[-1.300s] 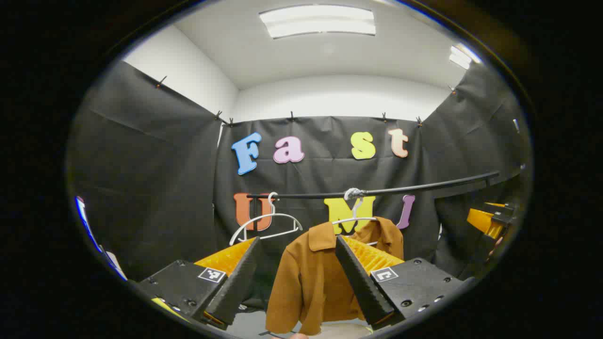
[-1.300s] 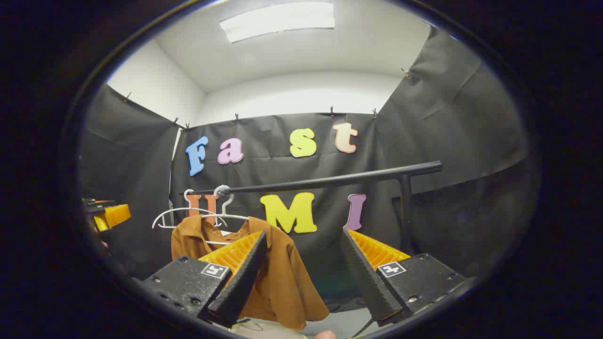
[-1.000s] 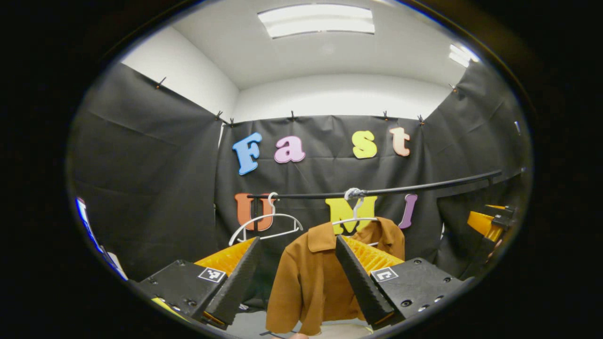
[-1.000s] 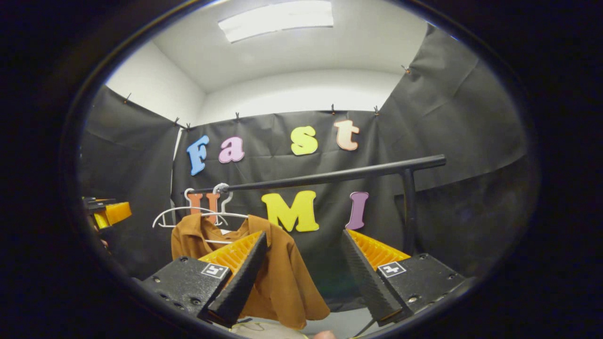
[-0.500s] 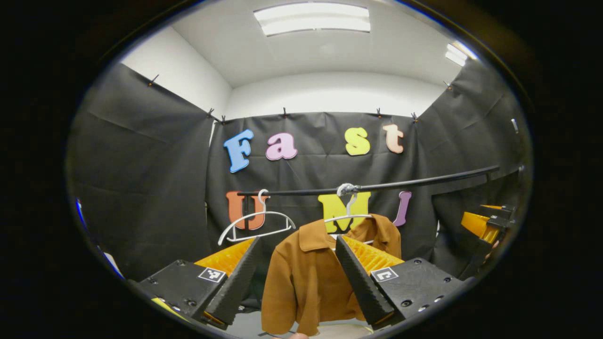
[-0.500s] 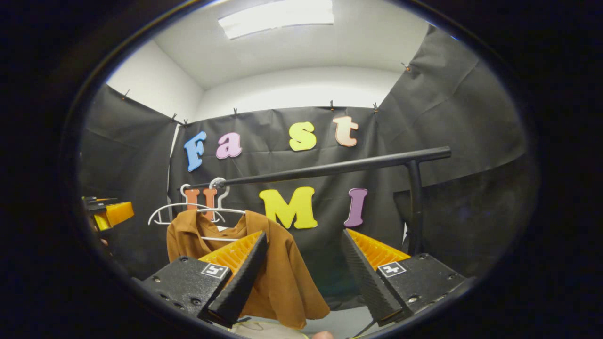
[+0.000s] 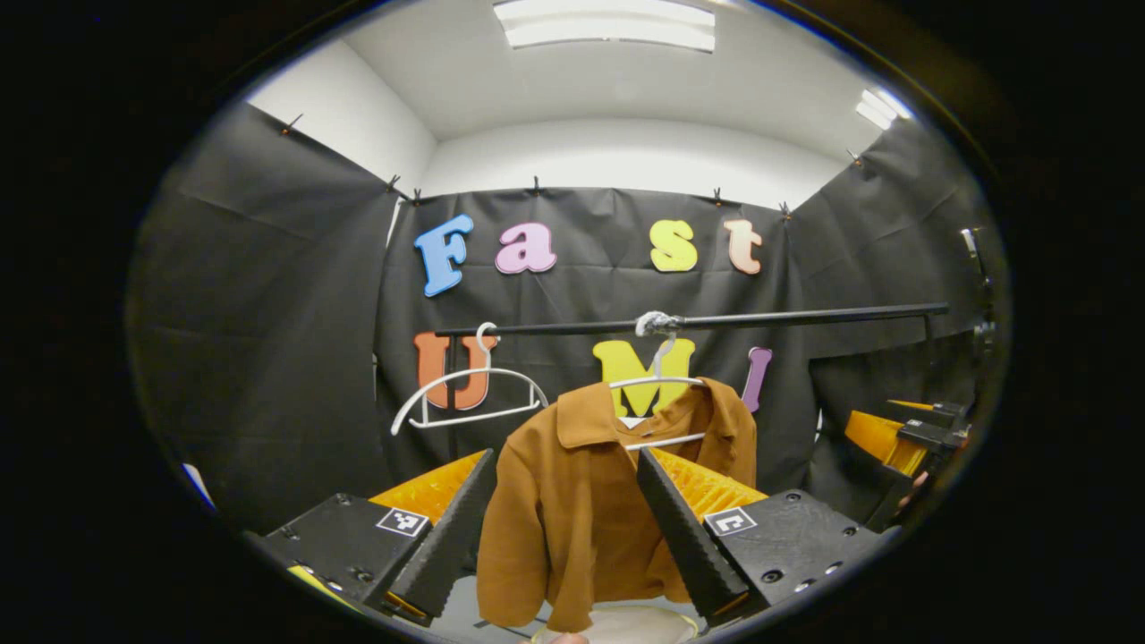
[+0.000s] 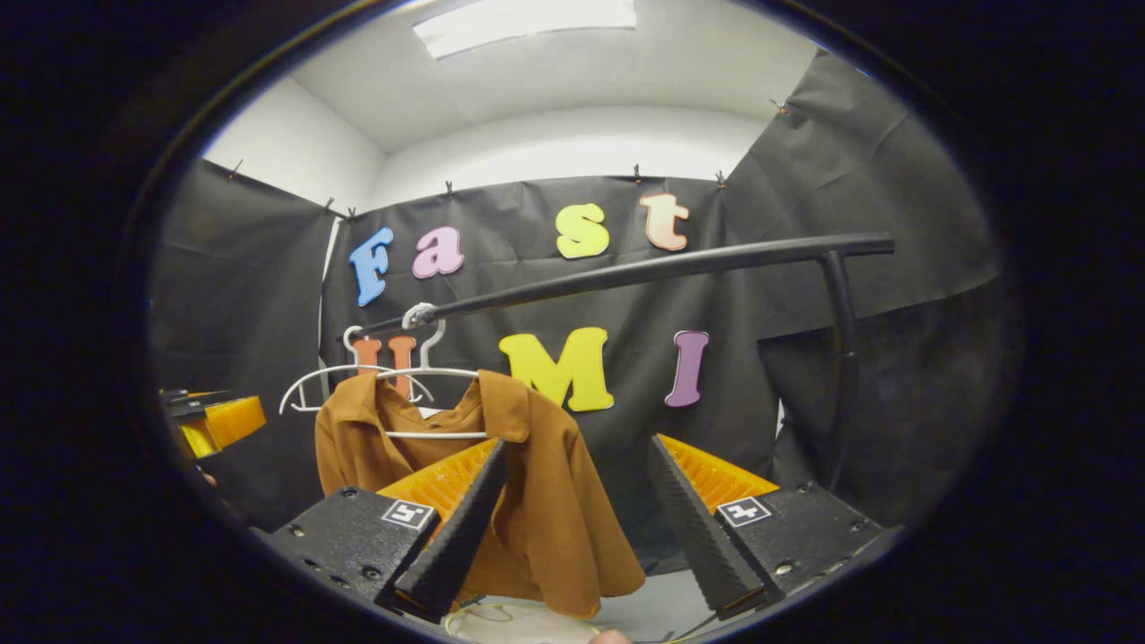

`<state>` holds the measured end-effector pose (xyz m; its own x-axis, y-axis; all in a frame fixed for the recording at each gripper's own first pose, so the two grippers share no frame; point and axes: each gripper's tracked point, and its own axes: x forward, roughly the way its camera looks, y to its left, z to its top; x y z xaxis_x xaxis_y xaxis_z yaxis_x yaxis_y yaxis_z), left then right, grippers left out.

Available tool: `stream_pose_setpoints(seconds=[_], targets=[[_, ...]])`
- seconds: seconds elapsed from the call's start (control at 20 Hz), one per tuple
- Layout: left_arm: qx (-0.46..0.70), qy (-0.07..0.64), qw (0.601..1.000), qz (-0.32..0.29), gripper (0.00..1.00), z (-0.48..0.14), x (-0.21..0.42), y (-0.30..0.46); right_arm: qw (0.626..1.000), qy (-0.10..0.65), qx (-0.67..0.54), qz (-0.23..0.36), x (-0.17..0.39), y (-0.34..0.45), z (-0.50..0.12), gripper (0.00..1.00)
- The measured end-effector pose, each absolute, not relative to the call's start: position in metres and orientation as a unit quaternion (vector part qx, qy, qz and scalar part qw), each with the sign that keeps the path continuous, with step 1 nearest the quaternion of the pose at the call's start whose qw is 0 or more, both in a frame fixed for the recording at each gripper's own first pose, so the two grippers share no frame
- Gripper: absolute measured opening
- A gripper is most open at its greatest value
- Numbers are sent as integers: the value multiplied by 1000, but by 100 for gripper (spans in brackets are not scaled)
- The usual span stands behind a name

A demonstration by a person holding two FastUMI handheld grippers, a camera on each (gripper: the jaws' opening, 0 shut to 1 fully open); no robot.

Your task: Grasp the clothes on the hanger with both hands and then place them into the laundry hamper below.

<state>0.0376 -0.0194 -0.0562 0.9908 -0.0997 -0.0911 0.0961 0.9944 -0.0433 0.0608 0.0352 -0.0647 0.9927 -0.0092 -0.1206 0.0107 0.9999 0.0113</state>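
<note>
A brown collared shirt (image 7: 572, 510) hangs on a white hanger (image 7: 657, 383) from a black rail (image 7: 760, 317). My left gripper (image 7: 565, 458) is open, short of the shirt, and the shirt's left shoulder and front show between its fingers. In the right gripper view the shirt (image 8: 546, 510) hangs left of centre on its hanger (image 8: 429, 372). My right gripper (image 8: 578, 444) is open with its left finger in front of the shirt's right shoulder, apart from the cloth. The pale rim of the laundry hamper (image 7: 626, 619) shows below the shirt, and again as the hamper rim (image 8: 501, 619).
An empty white hanger (image 7: 465, 389) hangs further left on the rail. The rail's upright post (image 8: 836, 358) stands at the right. The right gripper (image 7: 903, 429) shows at the far right edge, the left gripper (image 8: 215, 419) at the far left edge.
Both grippers have moved closer to the shirt, which looks larger and sits higher between the fingers. The rail has risen in both views. Both grippers have stayed open.
</note>
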Motion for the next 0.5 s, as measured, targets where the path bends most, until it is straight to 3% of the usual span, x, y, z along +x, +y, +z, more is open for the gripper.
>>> stream_pose_setpoints(seconds=[0.5], targets=[[-38,111,988,-98,100,-113,57,-27,993,113,22,-3,81,82,-119,98]])
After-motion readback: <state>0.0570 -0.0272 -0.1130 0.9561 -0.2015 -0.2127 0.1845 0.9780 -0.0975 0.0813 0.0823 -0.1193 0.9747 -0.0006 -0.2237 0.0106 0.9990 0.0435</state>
